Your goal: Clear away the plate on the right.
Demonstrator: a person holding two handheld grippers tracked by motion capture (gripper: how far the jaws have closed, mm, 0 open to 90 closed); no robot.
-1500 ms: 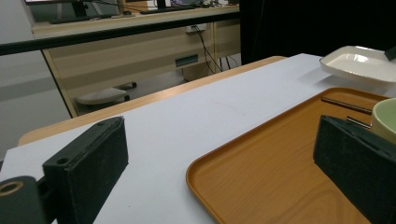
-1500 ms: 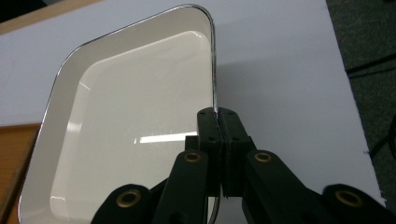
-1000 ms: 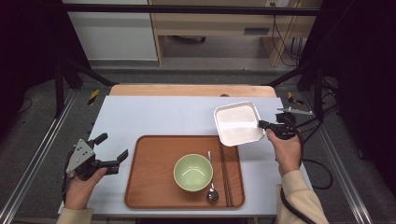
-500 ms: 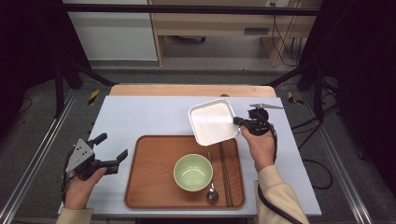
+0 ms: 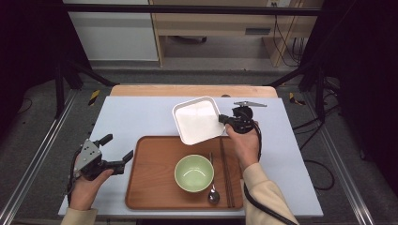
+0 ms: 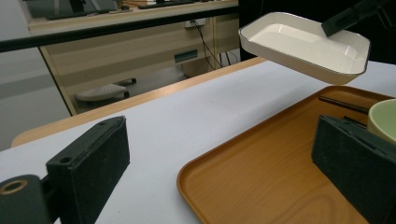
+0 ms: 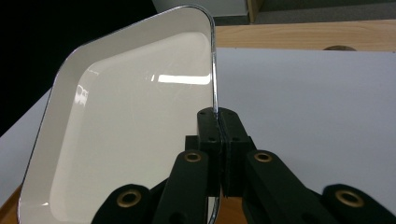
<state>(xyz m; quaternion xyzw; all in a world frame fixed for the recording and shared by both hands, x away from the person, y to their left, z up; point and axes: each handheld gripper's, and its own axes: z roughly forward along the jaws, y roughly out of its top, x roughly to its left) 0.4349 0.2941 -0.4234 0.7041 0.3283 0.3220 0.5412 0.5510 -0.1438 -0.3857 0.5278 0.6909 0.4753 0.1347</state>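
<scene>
1. We see the right hand-held gripper (image 5: 224,120) right of centre, clamped on the rim of the white square enamel dish (image 5: 197,120), held above the surface.
2. The left hand-held gripper (image 5: 117,152), lower left, stands wide open, empty.
3. The pale blue surface (image 5: 136,115) carries a brown wooden tray (image 5: 150,187) with a green bowl (image 5: 194,173).

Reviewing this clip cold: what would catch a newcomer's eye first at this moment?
The white square dish, held in the air by its rim in the right gripper, hangs over the far edge of the wooden tray. On the tray stand a green bowl, with a spoon and dark chopsticks beside it. The left gripper rests open at the tray's left, holding nothing.
</scene>
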